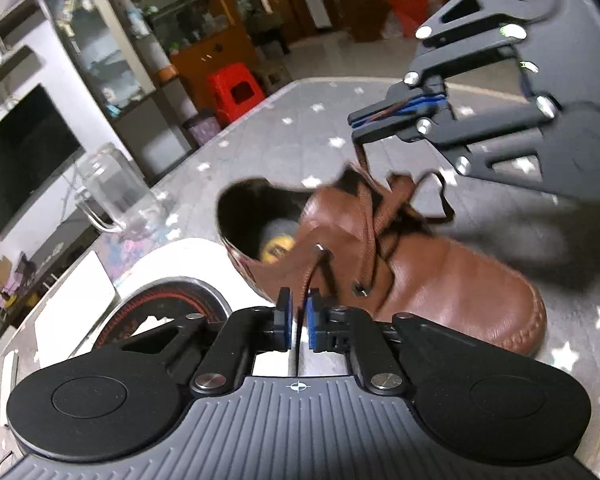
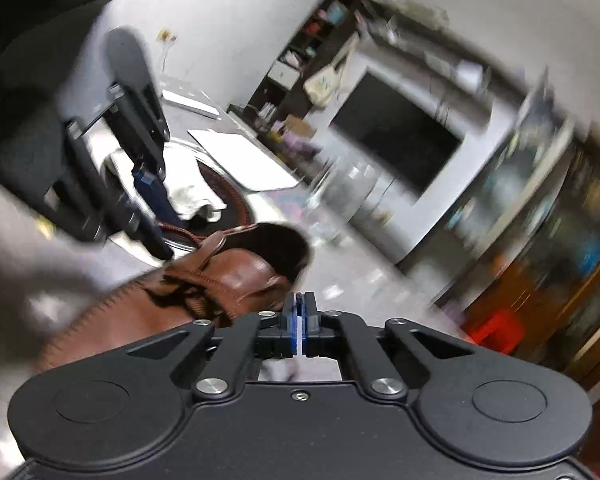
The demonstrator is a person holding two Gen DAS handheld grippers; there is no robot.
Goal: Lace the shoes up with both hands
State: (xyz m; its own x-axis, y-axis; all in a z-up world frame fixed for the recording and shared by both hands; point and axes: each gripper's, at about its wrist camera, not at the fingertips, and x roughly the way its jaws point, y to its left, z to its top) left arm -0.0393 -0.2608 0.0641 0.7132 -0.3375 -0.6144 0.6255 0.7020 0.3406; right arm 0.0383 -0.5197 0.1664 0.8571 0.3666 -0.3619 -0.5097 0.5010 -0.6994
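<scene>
On the table (image 1: 260,148): brown shoe (image 1: 440,280) | left hand-held gripper (image 1: 298,312) pinches one lace end (image 1: 310,276) | right hand-held gripper (image 1: 358,120) pinches the other (image 1: 366,184), pulling apart to tension the crossing.

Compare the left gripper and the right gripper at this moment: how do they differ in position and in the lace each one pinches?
The left gripper sits low beside the brown shoe, while the right gripper is raised above it. The left gripper pinches a short run of lace coming from a near eyelet; the right gripper pulls a longer run upward from the shoe's tongue. Both have blue pads and are shut on lace.
</scene>
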